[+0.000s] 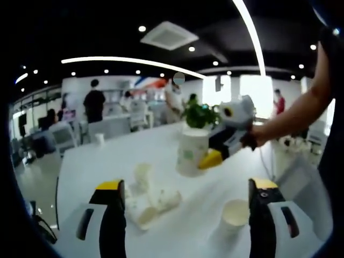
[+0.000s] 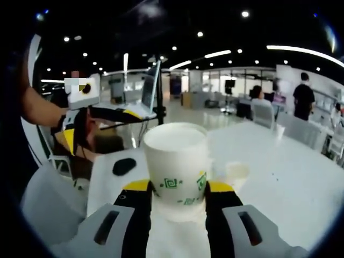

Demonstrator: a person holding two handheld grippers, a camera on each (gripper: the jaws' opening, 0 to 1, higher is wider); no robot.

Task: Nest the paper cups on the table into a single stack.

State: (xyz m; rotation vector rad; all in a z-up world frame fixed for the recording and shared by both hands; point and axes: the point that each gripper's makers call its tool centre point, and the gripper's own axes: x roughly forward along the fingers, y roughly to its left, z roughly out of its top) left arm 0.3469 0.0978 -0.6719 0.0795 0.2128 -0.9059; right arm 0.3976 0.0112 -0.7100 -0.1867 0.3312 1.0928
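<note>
My right gripper is shut on a white paper cup with green printing, held upright above the white table. In the left gripper view that same cup hangs mid-air at centre, with the right gripper reaching in from the right. My left gripper stands open with nothing between its jaws. Another upright cup sits on the table beside its right jaw. Several white cups lie tumbled together near the left jaw. The left gripper also appears at the left of the right gripper view.
A small cup stands far off on the table. A black oval object lies near the table's edge. One more cup stands behind the held one. A green plant, chairs and people are in the background.
</note>
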